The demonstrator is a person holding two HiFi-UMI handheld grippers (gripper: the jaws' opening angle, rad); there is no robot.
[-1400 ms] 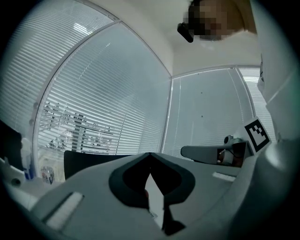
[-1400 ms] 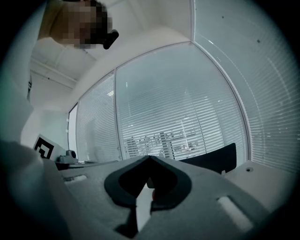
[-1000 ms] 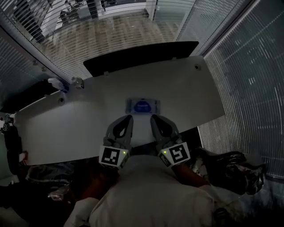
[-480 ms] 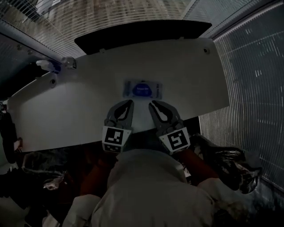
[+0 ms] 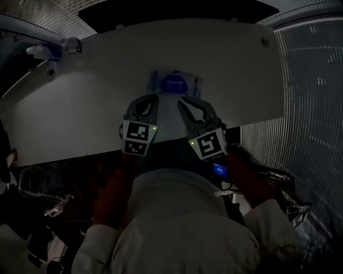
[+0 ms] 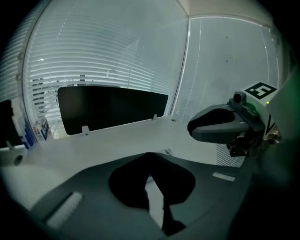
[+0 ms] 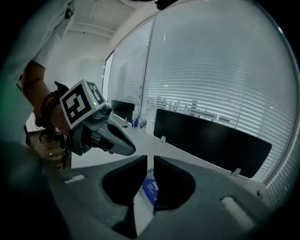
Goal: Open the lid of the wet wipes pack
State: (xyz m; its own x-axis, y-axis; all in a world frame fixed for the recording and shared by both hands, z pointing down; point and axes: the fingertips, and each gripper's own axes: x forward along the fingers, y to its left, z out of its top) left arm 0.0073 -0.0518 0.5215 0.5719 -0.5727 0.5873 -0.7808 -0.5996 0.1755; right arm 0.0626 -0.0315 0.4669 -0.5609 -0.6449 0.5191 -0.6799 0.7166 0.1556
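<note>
Blinds (image 7: 211,70) line the dim room. On the white surface (image 5: 80,107), the wet wipes pack (image 5: 175,83), its label unreadable, lies just beyond the clenched left tongs (image 5: 151,98) and the narrowly parted, empty right tongs (image 5: 182,100).

My left gripper (image 5: 154,97) and right gripper (image 5: 181,99): smooth matt grey plastic shells. Wet wipes pack (image 5: 174,83): glossy film wrapper, blue lid. Desk (image 5: 80,96): smooth matt white top. Divider panel (image 5: 177,9): matt black.

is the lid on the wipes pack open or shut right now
Shut, as far as the dim head view shows: the blue lid lies flat on the pack, no flap raised.
</note>
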